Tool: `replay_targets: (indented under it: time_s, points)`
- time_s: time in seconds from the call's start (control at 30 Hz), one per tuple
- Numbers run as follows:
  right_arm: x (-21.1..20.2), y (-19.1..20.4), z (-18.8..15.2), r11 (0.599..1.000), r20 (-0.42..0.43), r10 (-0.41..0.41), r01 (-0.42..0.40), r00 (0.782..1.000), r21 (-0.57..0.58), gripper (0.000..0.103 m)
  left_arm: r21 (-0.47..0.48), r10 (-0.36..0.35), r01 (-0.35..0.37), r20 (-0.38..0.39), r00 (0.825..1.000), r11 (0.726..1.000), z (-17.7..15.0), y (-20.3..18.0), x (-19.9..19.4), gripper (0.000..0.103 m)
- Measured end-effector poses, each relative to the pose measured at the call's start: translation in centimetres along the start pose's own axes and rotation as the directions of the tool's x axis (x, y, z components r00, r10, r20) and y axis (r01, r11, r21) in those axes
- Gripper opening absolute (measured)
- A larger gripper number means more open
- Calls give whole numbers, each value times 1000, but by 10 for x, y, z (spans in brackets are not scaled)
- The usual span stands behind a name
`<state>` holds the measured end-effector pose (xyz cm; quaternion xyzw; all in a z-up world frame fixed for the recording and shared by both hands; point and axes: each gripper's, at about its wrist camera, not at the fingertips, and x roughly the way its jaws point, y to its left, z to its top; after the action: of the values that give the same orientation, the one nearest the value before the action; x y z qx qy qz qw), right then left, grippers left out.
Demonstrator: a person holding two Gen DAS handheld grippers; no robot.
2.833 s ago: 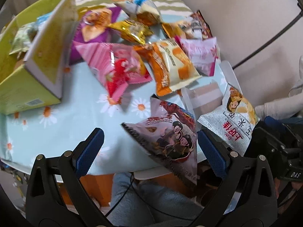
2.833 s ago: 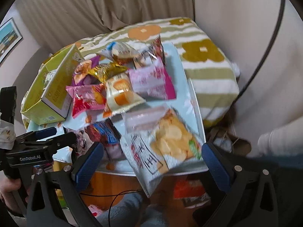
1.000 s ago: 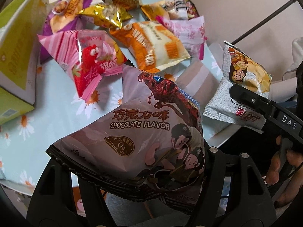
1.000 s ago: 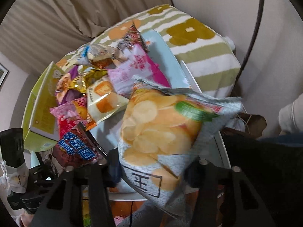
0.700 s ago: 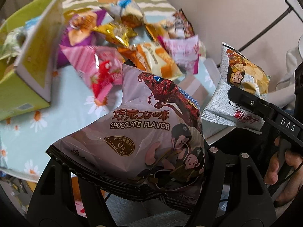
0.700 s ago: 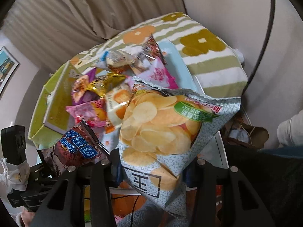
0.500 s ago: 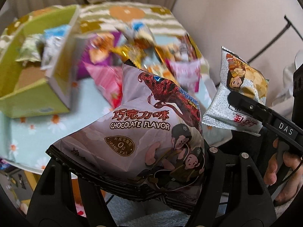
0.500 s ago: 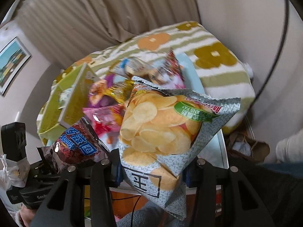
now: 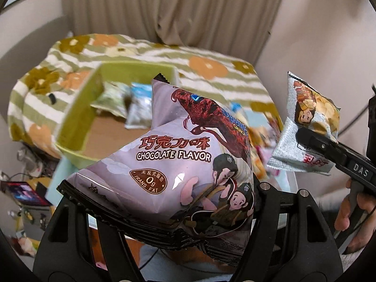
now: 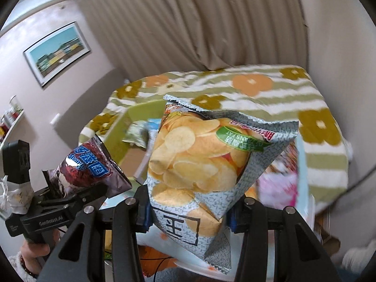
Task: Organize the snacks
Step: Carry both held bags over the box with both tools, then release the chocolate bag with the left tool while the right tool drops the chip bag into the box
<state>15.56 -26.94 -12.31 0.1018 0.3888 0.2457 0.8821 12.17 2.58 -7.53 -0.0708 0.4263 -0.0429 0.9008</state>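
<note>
Both of the person's hands are up over the table, each carrying a bag. The left gripper (image 9: pixel 164 202) is pinching the lower end of a mauve chocolate-flavour snack bag (image 9: pixel 178 162), its jaws pressed into the bag's sides so the packet is puffing out in front of the camera. The right gripper (image 10: pixel 188 213) is clamping the bottom of a grey potato chip bag (image 10: pixel 206 162), jaws squeezed in as far as they go on it, with the bag standing up between them. Beyond both bags the green box (image 9: pixel 77 108) is sitting open on the table with a couple of small packets (image 9: pixel 127 104) lying at its far end. The blurred pile of other snacks (image 10: pixel 282 181) is lying off to the right, in front of the flowered, striped blanket (image 10: pixel 270 89).
</note>
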Motion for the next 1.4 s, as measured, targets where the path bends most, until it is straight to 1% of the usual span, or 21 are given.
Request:
replay_targets:
  time_s: [0.13,0.27,0.43,0.53,0.7,0.77,0.8,0.83,0.9,0.93,0.97,1.1,1.3,1.4]
  points:
    - [24,33,24,997,-3,53,-53,999,-50,43,-26,36,-35,14,999,999,24,36,3,67]
    - [59,65,47,993,-23,88,-90,996,-78,43,-36,63,-63,-10,998,997,48,69,24,67]
    - [108,91,66,991,-67,96,-102,993,-90,43,-40,76,-79,-77,994,996,70,116,65,67]
    - [142,100,73,993,-106,86,-94,991,-77,43,-37,71,-76,-132,989,996,77,141,99,67]
    - [191,106,74,997,-176,53,-61,983,-42,43,-19,61,-66,-209,976,998,81,167,149,67]
    - [210,106,71,999,-206,38,-44,978,-24,43,-9,67,-70,-218,974,997,80,171,161,71]
    - [215,106,71,999,-215,32,-38,976,-21,43,-2,64,-66,-223,973,998,80,173,167,76]
    - [222,106,69,999,-226,22,-27,974,-18,43,6,65,-65,-230,971,998,80,175,173,85]
    - [230,106,66,1000,-244,5,-8,970,-14,43,11,62,-61,-230,971,998,78,179,176,96]
    - [233,106,65,1000,-250,-1,-2,968,-12,43,14,68,-67,-233,970,998,78,180,177,99]
    - [236,106,64,1000,-257,-7,5,966,-9,43,21,71,-68,-238,969,997,76,182,178,99]
    - [242,106,62,1000,-274,-22,22,961,0,43,17,45,-43,-244,969,999,72,187,172,99]
    - [243,112,56,1000,-302,-23,22,953,-6,43,31,81,-76,-206,975,997,65,187,140,99]
    - [243,120,54,1000,-323,-25,18,946,-25,43,11,79,-78,-190,979,997,63,194,125,99]
